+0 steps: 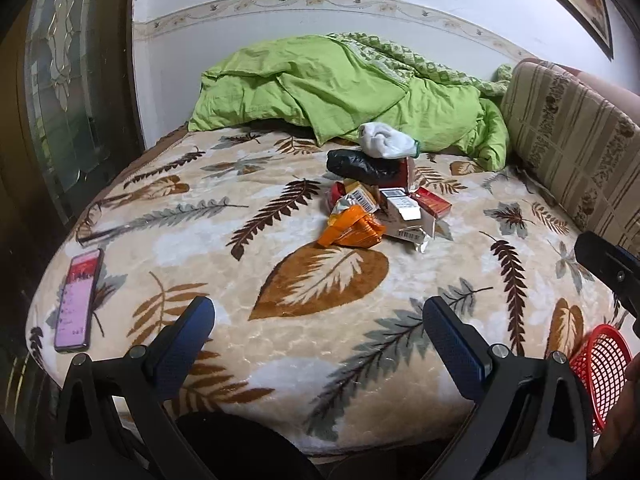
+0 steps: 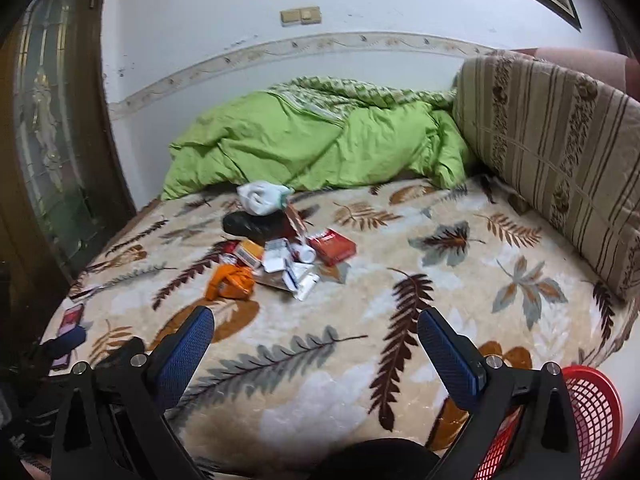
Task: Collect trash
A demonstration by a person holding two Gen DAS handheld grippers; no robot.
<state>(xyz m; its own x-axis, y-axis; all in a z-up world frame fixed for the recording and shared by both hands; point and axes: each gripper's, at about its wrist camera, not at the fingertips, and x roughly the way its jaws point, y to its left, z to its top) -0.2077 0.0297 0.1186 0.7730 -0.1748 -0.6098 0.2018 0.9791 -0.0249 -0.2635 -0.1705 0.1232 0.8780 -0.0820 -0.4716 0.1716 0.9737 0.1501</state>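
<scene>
Left gripper: fingers spread wide, nothing between them, held above the near edge of the bed. Right gripper: fingers likewise spread wide and empty, above the near part of the bed.

Trash pile: located on the leaf-patterned blanket, near the middle of the bed and well apart from both grippers. Components:
- orange wrapper, crumpled, at the near-left side of the pile;
- red carton, at the right side;
- white cartons with barcodes, between the orange wrapper and the red carton, overlapping one another;
- black bag, at the far side of the pile;
- white bundle, resting on top of the black bag.

Red mesh basket: at the near-right corner, just beside the right gripper's right finger.

Surrounding items:
- phone, screen lit, flat on the blanket near the left edge of the bed, well apart from the pile;
- green quilt, heaped along the far side of the bed against the wall, just behind the white bundle;
- striped cushion, upright along the right side of the bed.

Open blanket lies between both grippers and the pile. In the left wrist view, part of the right gripper shows at the right edge above the basket.
</scene>
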